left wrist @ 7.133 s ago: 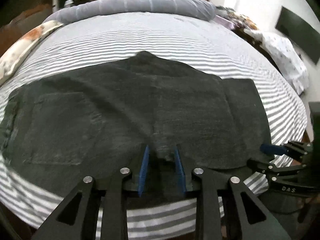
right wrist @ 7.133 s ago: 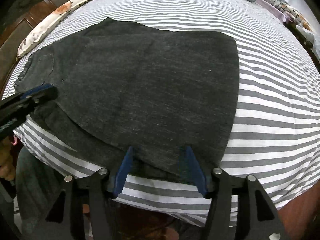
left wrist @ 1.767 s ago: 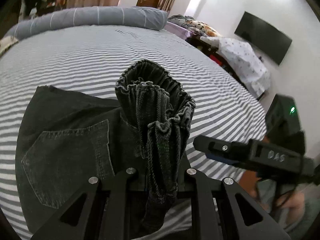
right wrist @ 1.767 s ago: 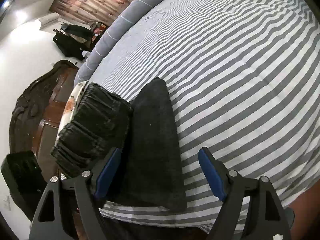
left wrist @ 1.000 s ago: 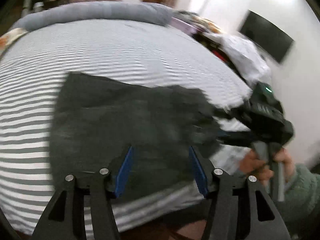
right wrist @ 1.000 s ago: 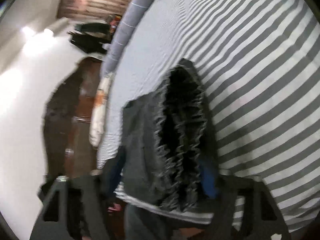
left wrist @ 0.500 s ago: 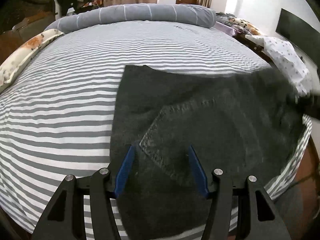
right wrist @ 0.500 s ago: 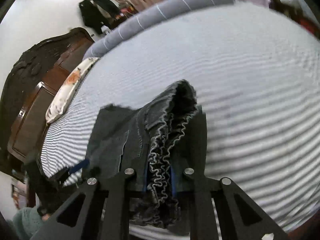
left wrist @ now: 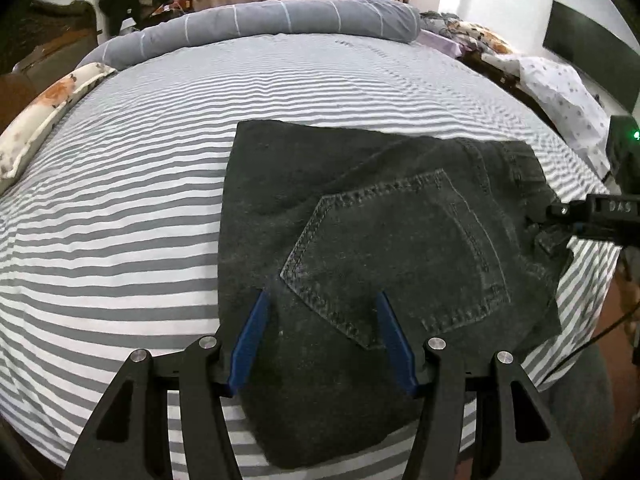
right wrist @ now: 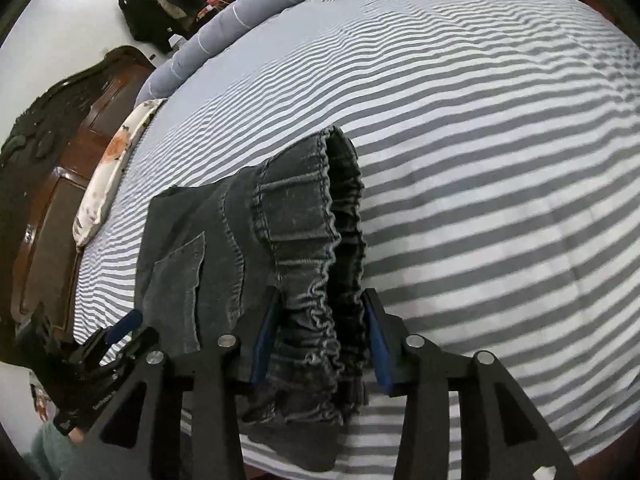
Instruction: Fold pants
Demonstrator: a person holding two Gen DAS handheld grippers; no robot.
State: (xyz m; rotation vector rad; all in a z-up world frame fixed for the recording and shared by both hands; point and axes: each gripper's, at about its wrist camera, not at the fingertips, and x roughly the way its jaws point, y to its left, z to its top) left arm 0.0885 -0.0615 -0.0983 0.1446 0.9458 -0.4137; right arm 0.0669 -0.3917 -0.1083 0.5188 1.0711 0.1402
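Note:
The dark grey jeans (left wrist: 360,216) lie folded on the striped bed (left wrist: 140,160), back pocket (left wrist: 400,256) facing up. My left gripper (left wrist: 322,316) is open and empty, low over the near part of the pants. My right gripper (right wrist: 320,320) has its jaws apart, standing either side of the gathered elastic waistband (right wrist: 324,232) at the right end of the fold. The right gripper also shows at the right edge of the left wrist view (left wrist: 560,216), touching the waistband. The left gripper shows at lower left of the right wrist view (right wrist: 120,332).
A long grey bolster (left wrist: 260,28) lies across the far end of the bed. A floral pillow (left wrist: 44,108) sits at the left edge by a dark wooden headboard (right wrist: 52,152). Patterned bedding (left wrist: 560,92) and a black wall screen (left wrist: 592,60) are on the right.
The waistband end was handed from my left gripper to my right, then laid over to the right onto the fold. My right jaws have widened off the waistband. The left gripper stays open.

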